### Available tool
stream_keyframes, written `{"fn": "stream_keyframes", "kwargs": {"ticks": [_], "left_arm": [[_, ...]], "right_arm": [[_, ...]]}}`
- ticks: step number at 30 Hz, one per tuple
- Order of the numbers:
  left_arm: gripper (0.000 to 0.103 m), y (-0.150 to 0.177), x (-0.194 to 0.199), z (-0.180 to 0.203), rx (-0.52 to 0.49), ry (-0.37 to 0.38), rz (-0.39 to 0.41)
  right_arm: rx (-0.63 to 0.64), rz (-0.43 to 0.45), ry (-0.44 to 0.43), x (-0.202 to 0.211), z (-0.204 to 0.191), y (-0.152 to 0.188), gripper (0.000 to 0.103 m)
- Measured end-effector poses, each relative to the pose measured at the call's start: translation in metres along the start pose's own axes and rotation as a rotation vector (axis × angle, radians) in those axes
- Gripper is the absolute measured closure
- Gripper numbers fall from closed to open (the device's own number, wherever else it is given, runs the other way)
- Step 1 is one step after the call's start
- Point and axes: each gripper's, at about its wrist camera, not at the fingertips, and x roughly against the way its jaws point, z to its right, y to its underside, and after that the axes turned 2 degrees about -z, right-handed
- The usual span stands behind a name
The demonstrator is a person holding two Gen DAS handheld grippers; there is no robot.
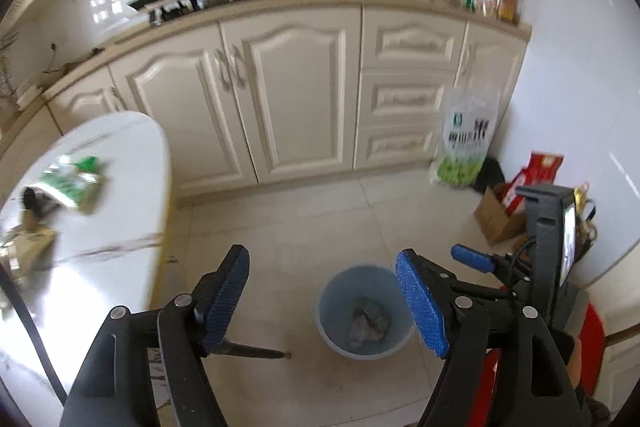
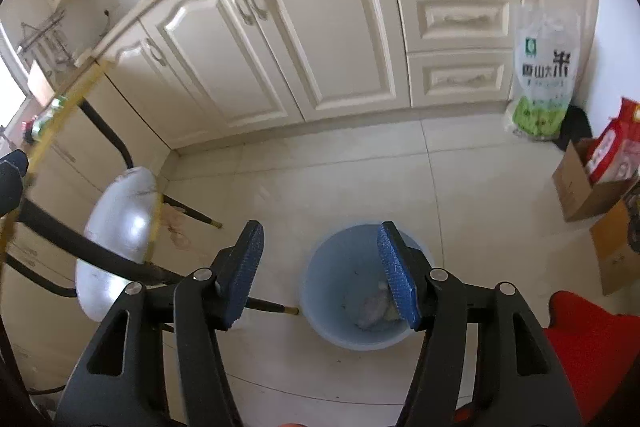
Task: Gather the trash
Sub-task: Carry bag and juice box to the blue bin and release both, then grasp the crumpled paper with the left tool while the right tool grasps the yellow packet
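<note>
Your left gripper (image 1: 326, 301) stands well open above the tiled floor (image 1: 304, 227), nothing between its blue pads, and the pale blue bin (image 1: 332, 337) sits on the floor just beyond and slightly right of the gap. Your right gripper (image 2: 320, 273) is also parted and empty-handed, pointing down almost straight over the same bin (image 2: 324, 307), whose rim shows between the two fingers. Crumpled whitish trash (image 1: 368, 321) lies at the bottom of the bin, seen again from the right wrist as a pale wad (image 2: 376, 309) partly hidden by the right-hand pad. To your left, the white table (image 1: 120, 187) carries more litter: a green-and-white wrapper (image 1: 74, 183) and something brown and crumpled near the edge (too blurred to name). Cream cabinets (image 1: 288, 95) run along the far wall, with a rice bag (image 2: 544, 67) leaning at their right end and a cardboard box (image 2: 580, 187) nearby.
</note>
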Motion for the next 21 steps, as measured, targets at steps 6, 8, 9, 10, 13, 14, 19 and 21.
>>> {"fn": "stream_keyframes", "kwargs": {"ticks": [6,8,9,10,13,14,19,21], "left_arm": [[0.016,0.029,0.097,-0.045,0.054,-0.037,0.136],[0.012,0.046,0.13,-0.064,0.079,-0.064,0.17],[0.012,0.054,0.142,-0.074,0.089,-0.076,0.183],[0.011,0.068,0.163,-0.086,0.104,-0.092,0.201],[0.011,0.097,0.207,-0.119,0.134,-0.142,0.244],[0.009,0.104,0.218,-0.129,0.147,-0.162,0.26],[0.003,0.141,0.264,-0.172,0.199,-0.263,0.344],[0.002,0.156,0.271,-0.185,0.223,-0.303,0.362]], "right_arm": [[0.084,0.132,-0.062,0.087,-0.066,-0.006,0.022],[0.13,0.168,-0.08,0.112,-0.096,-0.007,0.014],[0.15,0.18,-0.083,0.121,-0.109,-0.008,0.006],[0.175,0.193,-0.087,0.13,-0.123,-0.008,0.005],[0.253,0.248,-0.1,0.159,-0.175,-0.008,0.001],[0.275,0.265,-0.105,0.167,-0.193,-0.008,0.0],[0.398,0.334,-0.14,0.192,-0.273,-0.009,0.0],[0.434,0.336,-0.146,0.192,-0.297,-0.01,0.0]]}}
